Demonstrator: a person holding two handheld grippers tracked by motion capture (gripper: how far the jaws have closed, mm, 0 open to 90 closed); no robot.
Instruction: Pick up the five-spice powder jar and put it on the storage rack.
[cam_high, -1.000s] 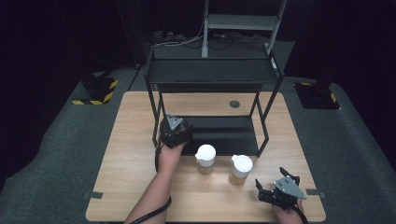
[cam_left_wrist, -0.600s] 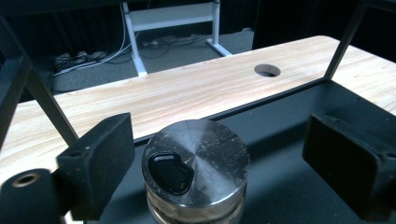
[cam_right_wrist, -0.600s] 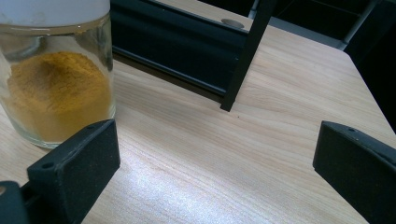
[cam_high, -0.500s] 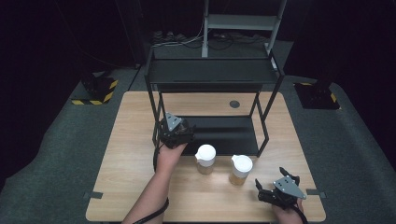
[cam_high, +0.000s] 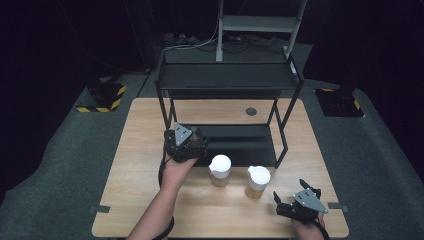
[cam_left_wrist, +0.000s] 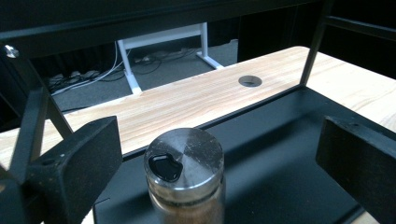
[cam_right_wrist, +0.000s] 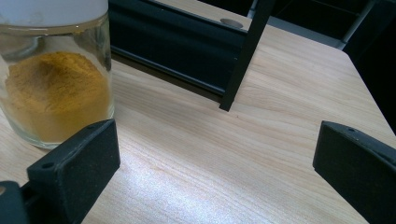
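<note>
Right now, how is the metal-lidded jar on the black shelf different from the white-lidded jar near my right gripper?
The metal-lidded jar has a silver cap and stands on the lower shelf; the white-lidded jar has a white cap and stands on the wooden table. The white-lidded jar holds yellow powder, the other something browner. Both stand upright, ungripped.

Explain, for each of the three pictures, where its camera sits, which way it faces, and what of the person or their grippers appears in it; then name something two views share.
High view: above the person's side, facing forward and down on the table; both forearms, left gripper, right gripper.
Left gripper view: rides the left gripper, facing the metal-lidded jar on the black shelf; its open jaws flank the jar.
Right gripper view: low over the table, facing the shelf leg; open jaws.
Shared: the yellow-powder jar.
</note>
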